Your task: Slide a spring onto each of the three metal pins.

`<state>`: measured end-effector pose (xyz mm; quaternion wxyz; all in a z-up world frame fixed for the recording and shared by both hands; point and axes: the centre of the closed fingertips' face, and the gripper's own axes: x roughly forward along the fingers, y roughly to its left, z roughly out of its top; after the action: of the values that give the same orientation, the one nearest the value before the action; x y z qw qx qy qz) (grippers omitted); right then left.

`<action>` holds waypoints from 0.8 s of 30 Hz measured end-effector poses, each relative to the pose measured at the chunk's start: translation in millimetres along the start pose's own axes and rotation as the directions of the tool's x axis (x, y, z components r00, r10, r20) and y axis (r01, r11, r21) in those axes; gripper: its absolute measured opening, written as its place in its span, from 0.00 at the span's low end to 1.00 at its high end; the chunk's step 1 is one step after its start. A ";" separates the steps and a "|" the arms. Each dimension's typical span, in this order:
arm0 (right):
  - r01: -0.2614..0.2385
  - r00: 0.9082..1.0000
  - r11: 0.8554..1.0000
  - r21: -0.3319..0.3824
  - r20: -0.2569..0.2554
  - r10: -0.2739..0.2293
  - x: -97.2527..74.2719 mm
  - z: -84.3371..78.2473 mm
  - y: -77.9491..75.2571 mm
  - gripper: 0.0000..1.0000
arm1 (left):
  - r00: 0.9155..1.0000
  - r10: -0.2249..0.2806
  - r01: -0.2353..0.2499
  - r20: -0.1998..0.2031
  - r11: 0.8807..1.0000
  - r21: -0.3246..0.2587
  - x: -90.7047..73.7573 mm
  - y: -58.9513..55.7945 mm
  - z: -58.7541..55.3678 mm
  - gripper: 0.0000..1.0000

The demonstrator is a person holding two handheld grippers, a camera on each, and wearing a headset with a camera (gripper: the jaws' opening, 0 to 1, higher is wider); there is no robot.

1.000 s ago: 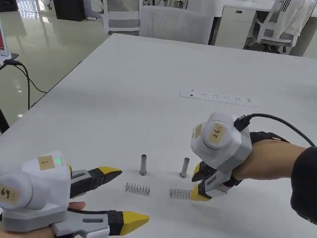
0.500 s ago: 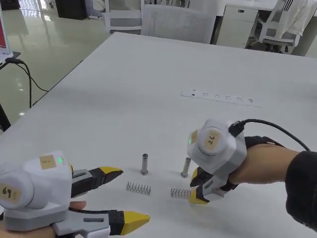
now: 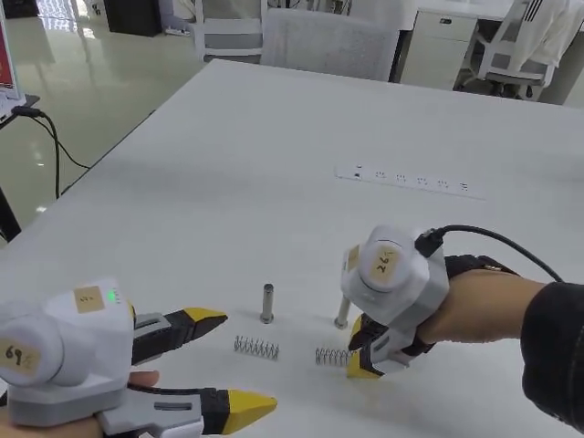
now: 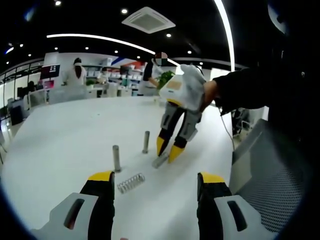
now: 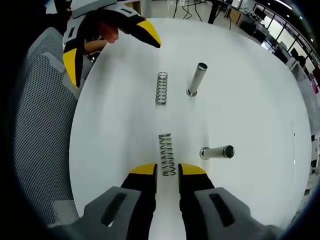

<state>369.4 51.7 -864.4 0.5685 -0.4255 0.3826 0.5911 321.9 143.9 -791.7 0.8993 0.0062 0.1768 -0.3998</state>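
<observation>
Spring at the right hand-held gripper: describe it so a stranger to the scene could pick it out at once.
On the white table, two springs lie flat before the standing pins. The wanted spring has one end between the yellow tips of the right hand-held gripper; the other spring lies alone.

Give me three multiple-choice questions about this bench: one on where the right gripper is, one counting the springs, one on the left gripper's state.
1. Where on the table is the right gripper?
A. at its far edge
B. at the end of one spring, jaws either side
C. at its left corner
2. How many springs lie flat there?
A. one
B. two
C. four
3. The left gripper has its jaws:
A. wide open, empty
B. shut on a spring
C. shut together, empty

Answers:
1 B: the spring's end sits between its jaws.
2 B: that spring plus a second spring.
3 A: a wide gap holds nothing.
</observation>
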 end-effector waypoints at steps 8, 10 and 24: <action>-0.011 1.000 1.000 0.011 0.003 0.011 0.9 0.5 1.8 0.11 | 1.000 -0.001 0.001 0.000 1.000 0.000 -0.3 -0.2 -0.1 0.62; -0.011 1.000 1.000 0.012 0.004 0.011 1.0 0.6 2.3 0.11 | 1.000 -0.002 0.002 -0.001 1.000 0.000 -0.4 -0.5 -0.4 0.62; 0.000 1.000 1.000 0.025 0.010 0.000 1.2 0.6 2.7 0.07 | 1.000 -0.009 0.009 -0.004 1.000 0.007 0.2 -2.3 0.2 0.61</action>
<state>366.6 52.5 -865.4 0.5755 -0.4156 0.3871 0.5885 320.4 142.1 -791.3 0.8971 0.0094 0.1773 -0.4046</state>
